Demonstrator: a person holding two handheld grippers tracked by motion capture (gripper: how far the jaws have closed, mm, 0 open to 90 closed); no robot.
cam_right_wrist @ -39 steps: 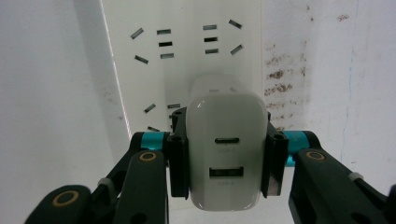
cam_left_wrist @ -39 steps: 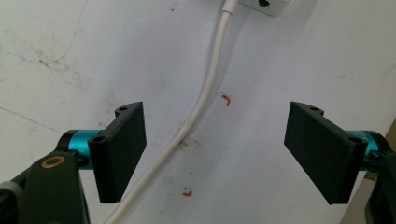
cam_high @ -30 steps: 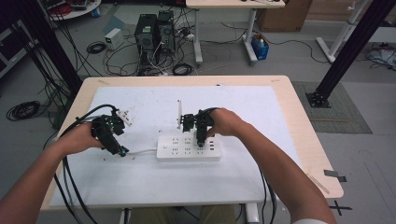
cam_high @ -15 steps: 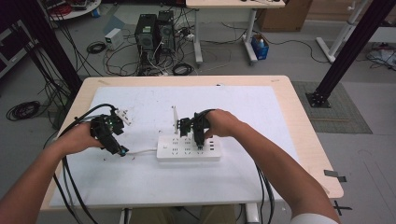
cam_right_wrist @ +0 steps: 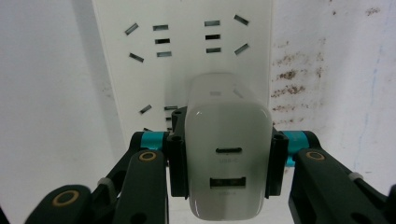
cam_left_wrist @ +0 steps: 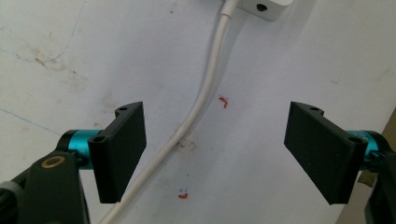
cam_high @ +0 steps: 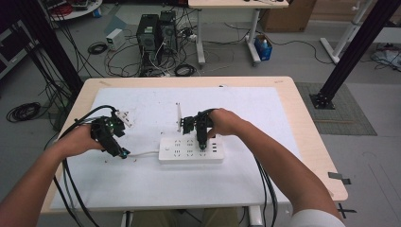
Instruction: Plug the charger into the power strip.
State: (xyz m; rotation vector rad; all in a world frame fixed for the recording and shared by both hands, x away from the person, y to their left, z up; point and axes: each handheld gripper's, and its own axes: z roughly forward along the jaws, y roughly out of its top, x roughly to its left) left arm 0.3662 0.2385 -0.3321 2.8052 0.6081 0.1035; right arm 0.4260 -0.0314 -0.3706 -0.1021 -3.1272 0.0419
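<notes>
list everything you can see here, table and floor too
power strip: 1, white, middle of the table near the front
strip cable: 1, white, runs left from the strip between the left tongs' jaws
USB charger: 1, white, two ports, held over the strip's sockets
small white plug: 1, white, on the table by the left tongs
table: 1, wood edge with a white top sheet
computer towers: 2, black, on the floor behind the table
floor cables: many, black, around the towers
left tongs: 1, black, jaws wide apart over the cable
right tongs: 1, black, jaws clamped on the charger
forearms: 2, coming in from the bottom
</notes>
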